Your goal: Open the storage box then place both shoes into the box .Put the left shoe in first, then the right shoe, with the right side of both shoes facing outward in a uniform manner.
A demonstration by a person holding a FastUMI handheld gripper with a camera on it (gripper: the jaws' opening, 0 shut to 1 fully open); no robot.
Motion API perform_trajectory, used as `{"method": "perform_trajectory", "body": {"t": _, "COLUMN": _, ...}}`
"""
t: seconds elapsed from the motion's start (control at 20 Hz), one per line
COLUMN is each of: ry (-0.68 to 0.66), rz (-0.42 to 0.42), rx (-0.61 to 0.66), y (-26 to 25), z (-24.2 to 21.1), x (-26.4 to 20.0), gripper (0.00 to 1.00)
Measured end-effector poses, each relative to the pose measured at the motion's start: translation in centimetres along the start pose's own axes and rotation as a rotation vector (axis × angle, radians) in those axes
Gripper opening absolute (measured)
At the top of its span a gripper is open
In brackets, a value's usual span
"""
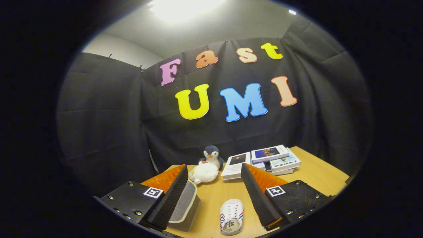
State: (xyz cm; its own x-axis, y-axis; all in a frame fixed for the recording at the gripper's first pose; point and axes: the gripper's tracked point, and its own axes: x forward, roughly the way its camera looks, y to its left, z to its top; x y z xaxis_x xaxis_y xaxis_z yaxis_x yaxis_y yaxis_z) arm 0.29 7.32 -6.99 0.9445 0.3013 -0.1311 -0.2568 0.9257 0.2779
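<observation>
My gripper (pixel 213 168) stands open above the wooden table (pixel 317 177), with nothing held between its fingers. One small white shoe (pixel 231 216) with red and blue side stripes lies flat on the table between the fingers, closer to the right one, its toe pointing away from me. A grey box (pixel 187 205) with a ribbed face and a pale rim sits right beside the left finger (pixel 172 195), which partly hides it. I cannot tell whether the box is open.
Beyond the fingertips lie a white plush toy (pixel 204 172) and a penguin plush (pixel 211 154). A stack of books and booklets (pixel 267 160) sits at the back right of the table. Black cloth walls close off the back and sides.
</observation>
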Motion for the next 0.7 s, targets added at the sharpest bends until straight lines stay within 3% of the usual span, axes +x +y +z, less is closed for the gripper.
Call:
{"method": "perform_trajectory", "body": {"t": 0.2, "ry": 0.118, "rz": 0.088, "rx": 0.147, "y": 1.8, "z": -4.1, "x": 1.0, "gripper": 0.98}}
{"method": "perform_trajectory", "body": {"t": 0.7, "ry": 0.367, "rz": 0.216, "rx": 0.52, "y": 4.5, "z": -12.6, "x": 1.9, "gripper": 0.97}}
